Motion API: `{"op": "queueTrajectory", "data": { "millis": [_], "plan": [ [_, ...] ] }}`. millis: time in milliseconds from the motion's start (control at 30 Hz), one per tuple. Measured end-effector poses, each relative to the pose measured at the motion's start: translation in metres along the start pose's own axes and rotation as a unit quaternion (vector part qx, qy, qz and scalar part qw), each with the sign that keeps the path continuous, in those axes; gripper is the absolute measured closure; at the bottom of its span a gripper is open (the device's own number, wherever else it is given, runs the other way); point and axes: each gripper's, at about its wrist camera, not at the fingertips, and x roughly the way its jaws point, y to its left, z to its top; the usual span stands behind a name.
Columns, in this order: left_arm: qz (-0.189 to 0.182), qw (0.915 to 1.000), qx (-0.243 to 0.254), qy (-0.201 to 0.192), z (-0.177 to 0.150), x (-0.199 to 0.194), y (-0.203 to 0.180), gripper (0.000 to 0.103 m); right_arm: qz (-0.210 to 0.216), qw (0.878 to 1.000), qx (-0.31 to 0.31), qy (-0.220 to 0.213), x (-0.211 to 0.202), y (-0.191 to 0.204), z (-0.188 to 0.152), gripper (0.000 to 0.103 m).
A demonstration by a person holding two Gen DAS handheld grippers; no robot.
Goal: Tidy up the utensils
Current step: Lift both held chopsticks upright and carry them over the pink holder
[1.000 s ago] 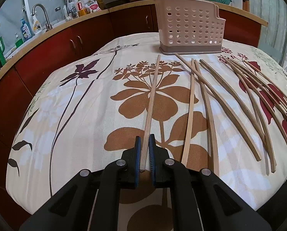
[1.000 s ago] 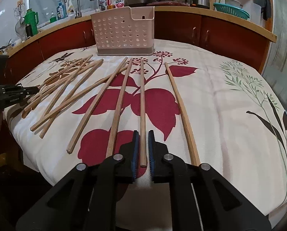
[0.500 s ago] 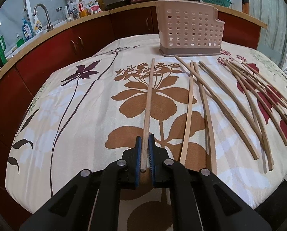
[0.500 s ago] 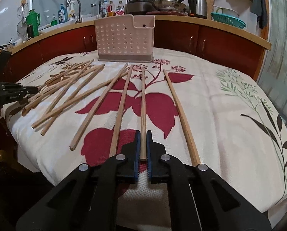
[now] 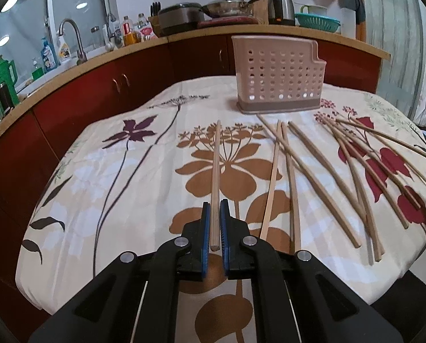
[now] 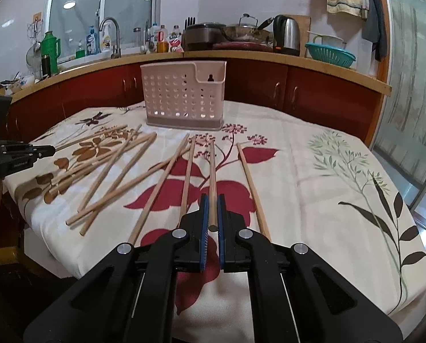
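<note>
- Where my two cameras look out, the biggest thing is the table (image 5: pixel 144 177), covered by a cream cloth printed with brown, purple and red flowers, with red cabinets and a wooden counter curving behind it.
- Standing upright at the far side of the cloth I see the perforated pink utensil holder (image 5: pixel 275 78), with no sticks showing above its rim in either view; it sits well apart from both of my grippers.
- Between the holder and the near edge lie the loose chopsticks (image 6: pixel 118 171), a crossed, overlapping scatter of long wooden sticks, with a few straighter ones lying roughly parallel beside my right gripper.
- My left gripper (image 5: pixel 215 230) sits low at the near edge of the table, its blue-lined jaws almost closed around the near end of the left chopstick (image 5: pixel 215 171); that stick runs away from me over the brown flower, apart from the rest. I cannot tell whether the pads actually press on it.
- My right gripper (image 6: pixel 212 225) is narrowed to a slit about the near end of the right chopstick (image 6: pixel 212 171), which points toward the holder over the red flower, with neighbouring sticks just beside it on each side.
</note>
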Motion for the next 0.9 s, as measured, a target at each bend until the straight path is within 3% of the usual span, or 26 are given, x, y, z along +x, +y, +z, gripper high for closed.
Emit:
{"op": "queueTrajectory", "data": {
  "millis": [433, 900],
  "plan": [
    [0.011, 0.9962, -0.013, -0.086, 0.021, -0.044, 0.005, 0.096, -0.005, 0.998, 0.004, -0.057, -0.026, 0.003, 0.029, 0.097],
    [0.003, 0.9905, -0.024, -0.135, 0.047, -0.078, 0.008, 0.096, -0.004, 0.993, 0.006, -0.114, -0.041, 0.004, 0.068, 0.097]
  ]
}}
